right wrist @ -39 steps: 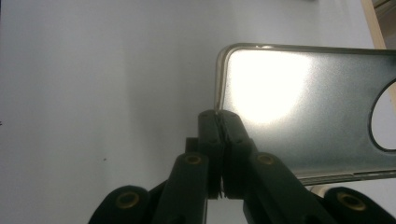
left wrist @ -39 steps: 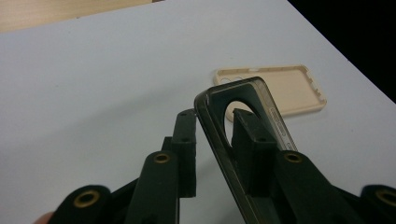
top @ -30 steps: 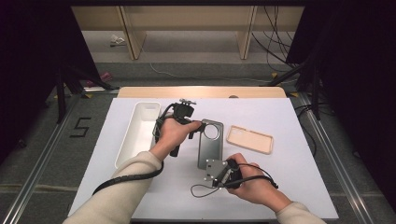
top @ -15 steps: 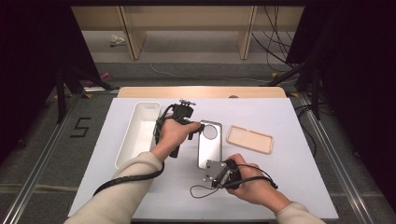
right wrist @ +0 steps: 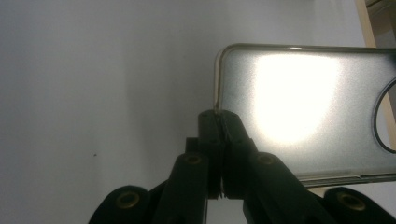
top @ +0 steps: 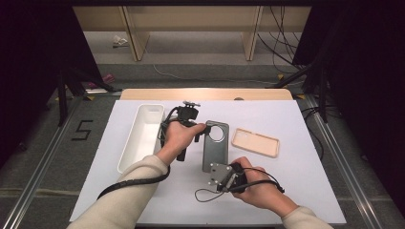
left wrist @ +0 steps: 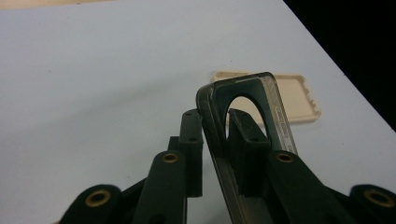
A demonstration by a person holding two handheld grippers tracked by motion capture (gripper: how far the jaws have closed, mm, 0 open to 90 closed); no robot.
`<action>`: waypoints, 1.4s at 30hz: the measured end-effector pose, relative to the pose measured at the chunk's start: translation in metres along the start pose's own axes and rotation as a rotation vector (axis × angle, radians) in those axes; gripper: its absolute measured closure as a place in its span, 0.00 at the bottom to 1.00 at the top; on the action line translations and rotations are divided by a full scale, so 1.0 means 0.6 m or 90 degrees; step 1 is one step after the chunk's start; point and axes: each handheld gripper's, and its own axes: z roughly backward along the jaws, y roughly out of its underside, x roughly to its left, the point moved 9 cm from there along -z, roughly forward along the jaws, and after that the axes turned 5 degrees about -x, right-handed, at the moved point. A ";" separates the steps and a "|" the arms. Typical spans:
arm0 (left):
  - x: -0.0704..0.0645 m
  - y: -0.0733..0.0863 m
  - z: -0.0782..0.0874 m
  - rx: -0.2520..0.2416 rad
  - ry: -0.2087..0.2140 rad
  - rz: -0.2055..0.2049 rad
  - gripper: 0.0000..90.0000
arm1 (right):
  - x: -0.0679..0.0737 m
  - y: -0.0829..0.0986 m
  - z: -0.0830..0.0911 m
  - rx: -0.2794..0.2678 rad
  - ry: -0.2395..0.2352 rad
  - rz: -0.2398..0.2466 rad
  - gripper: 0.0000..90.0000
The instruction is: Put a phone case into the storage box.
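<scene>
White tabletop (top: 296, 191) on a dim floor, seen from the high view, with shelving behind. I hold a grey phone case (top: 215, 148) between both tools near the table's middle. My left gripper (top: 199, 131) takes it at the camera-cutout end; in the left gripper view the jaws straddle the case wall (left wrist: 243, 93) by the round opening, set only slightly apart, about the wall's thickness, though I cannot tell how firmly they press. My right gripper (top: 224, 177) has the opposite end: in the right gripper view its jaws are pressed together on a corner of the case (right wrist: 299, 107).

Compared with a second ago, the case looks lighter and tipped, its near end drawn closer to my right hand (top: 260, 191) and the right gripper turned more over it; I judge it now lifted off the surface rather than lying flat, so carrying or turning it can begin.

A beige phone case (top: 255, 142) lies just to the right, apart. A white tray (top: 143, 136) stands at left.
</scene>
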 end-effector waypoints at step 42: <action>0.025 -0.048 0.066 -0.191 0.033 -0.135 0.91 | -0.064 0.045 0.012 -0.134 0.059 -0.299 0.21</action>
